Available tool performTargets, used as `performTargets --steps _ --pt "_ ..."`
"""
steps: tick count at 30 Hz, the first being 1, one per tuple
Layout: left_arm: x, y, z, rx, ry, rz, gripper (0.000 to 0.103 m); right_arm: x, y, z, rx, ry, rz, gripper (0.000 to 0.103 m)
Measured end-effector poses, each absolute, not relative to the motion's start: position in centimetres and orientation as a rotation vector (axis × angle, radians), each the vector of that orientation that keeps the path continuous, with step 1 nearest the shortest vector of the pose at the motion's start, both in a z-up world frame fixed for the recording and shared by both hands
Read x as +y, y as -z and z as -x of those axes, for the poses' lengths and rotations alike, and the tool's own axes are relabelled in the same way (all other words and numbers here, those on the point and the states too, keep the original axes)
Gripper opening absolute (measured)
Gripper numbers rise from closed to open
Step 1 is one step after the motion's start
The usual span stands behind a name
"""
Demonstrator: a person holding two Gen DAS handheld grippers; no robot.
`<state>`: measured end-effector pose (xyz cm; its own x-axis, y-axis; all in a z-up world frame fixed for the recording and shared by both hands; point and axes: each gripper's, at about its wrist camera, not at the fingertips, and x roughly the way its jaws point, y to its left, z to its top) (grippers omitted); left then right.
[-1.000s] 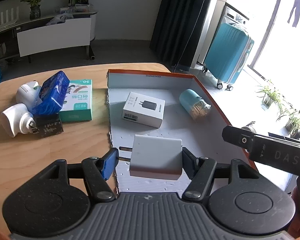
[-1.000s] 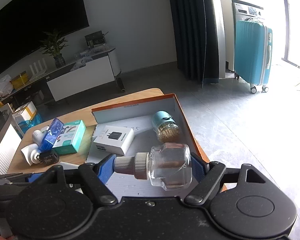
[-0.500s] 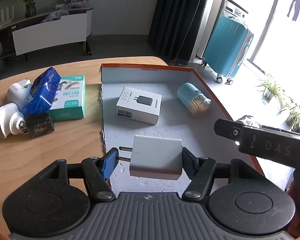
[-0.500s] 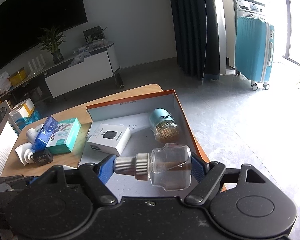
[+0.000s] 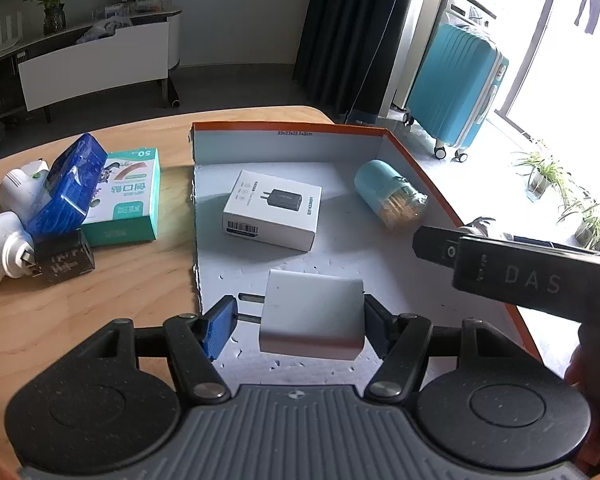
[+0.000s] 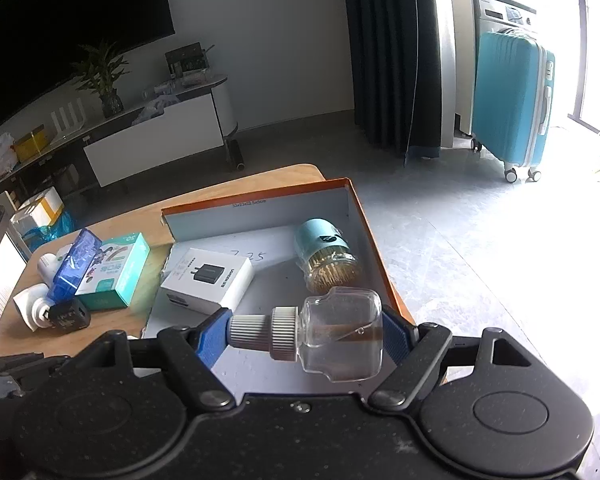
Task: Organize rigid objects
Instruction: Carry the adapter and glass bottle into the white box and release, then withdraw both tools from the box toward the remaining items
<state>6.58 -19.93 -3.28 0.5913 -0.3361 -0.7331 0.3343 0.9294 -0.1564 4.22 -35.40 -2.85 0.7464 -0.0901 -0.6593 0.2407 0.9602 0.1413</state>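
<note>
From the left wrist, the left gripper [image 5: 298, 322] grasps a white charger [image 5: 312, 316] sideways, prongs against its left pad, above the near end of the orange-rimmed box [image 5: 292, 127]. Inside the box lie a white charger carton [image 5: 272, 210] and a teal toothpick jar [image 5: 388, 194]. Left of the box, on the wooden table [image 5: 80, 308], sit a green carton [image 5: 126, 200], a blue packet [image 5: 68, 186] and a black cube [image 5: 62, 262].

From the right wrist, the right gripper [image 6: 304, 338] clamps a clear bottle [image 6: 340, 338] lengthwise, grey cap [image 6: 260, 332] against the left pad, over the box's near right corner.
</note>
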Motion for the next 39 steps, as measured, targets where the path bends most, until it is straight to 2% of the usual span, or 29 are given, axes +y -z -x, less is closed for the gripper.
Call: performTargets --steps 16,18,19,24,30,39 --pt "-21.5 4.4 -8.0 0.873 0.435 0.000 0.068 -37.0 1.6 -4.0 0.626 0.250 -0.224 0.092" --pt "-21.8 4.1 -8.2 0.858 0.449 0.004 0.080 -37.1 1.3 -3.7 0.619 0.250 -0.230 0.092" --pt "-21.8 3.8 -8.1 0.844 0.456 0.008 0.089 -37.1 1.2 -3.6 0.614 0.250 -0.227 0.092" --pt "-21.2 2.6 -7.6 0.820 0.448 0.023 0.091 -36.6 0.5 -3.1 0.600 0.235 -0.223 0.092" --pt "-19.0 1.6 -6.9 0.805 0.366 0.009 0.102 -35.1 -0.1 -3.0 0.595 0.203 -0.212 0.093" --pt "-13.4 0.7 -6.3 0.817 0.237 0.050 0.103 -31.6 -0.3 -3.4 0.617 0.125 -0.181 0.094"
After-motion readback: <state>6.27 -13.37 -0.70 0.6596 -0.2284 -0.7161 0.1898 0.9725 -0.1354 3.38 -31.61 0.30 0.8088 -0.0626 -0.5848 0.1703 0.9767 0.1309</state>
